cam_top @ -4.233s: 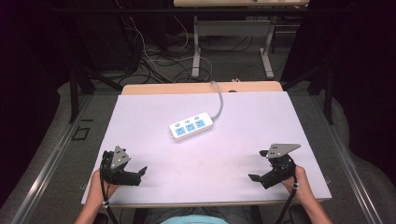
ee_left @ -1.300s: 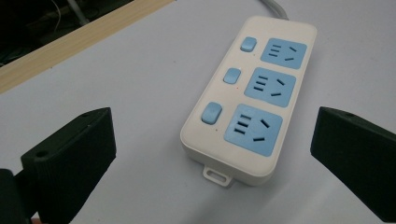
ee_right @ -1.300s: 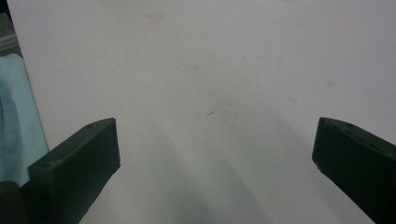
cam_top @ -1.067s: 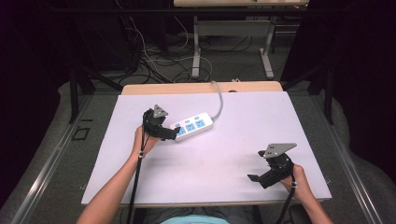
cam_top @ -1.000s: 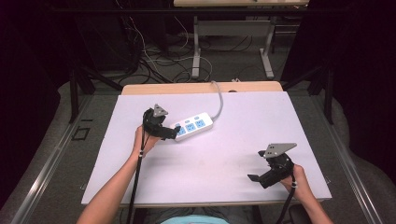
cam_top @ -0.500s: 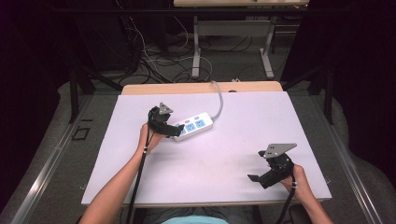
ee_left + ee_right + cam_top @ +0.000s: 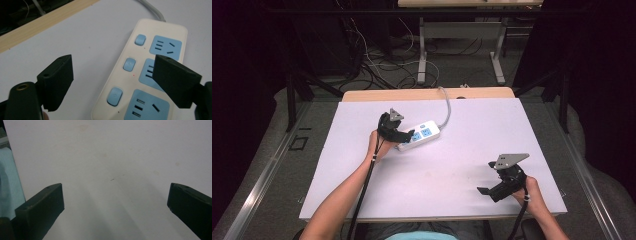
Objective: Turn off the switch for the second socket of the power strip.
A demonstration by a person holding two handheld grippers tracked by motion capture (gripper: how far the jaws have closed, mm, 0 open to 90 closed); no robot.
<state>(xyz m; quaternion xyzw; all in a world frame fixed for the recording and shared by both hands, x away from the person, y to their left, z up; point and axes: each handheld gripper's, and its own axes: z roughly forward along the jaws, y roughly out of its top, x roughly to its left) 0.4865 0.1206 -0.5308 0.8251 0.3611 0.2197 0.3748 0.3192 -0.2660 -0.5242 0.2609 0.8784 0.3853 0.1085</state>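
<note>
A white power strip point(image 7: 421, 135) with blue sockets and three blue buttons lies slantwise on the white table point(image 7: 462, 130); its grey cable point(image 7: 446, 107) runs off toward the far edge. My left gripper point(image 7: 404, 135) is open at the strip's near-left end. In the left gripper view its jaws straddle the power strip point(image 7: 147, 75): one over bare table at the left, the other over the blue sockets at the right. The row of blue buttons point(image 7: 129, 64) lies between them. My right gripper point(image 7: 484, 191) rests open near the table's front right, over bare table point(image 7: 112, 170).
A wooden strip point(image 7: 412, 94) borders the table's far edge. Beyond it, table legs and tangled cables point(image 7: 382, 60) sit on the floor. A person's light-blue clothing point(image 7: 7, 182) shows at the left edge of the right gripper view.
My left gripper has left the front-left corner, travelled up to the power strip and edged a little right onto its end. The right gripper has stayed put.
</note>
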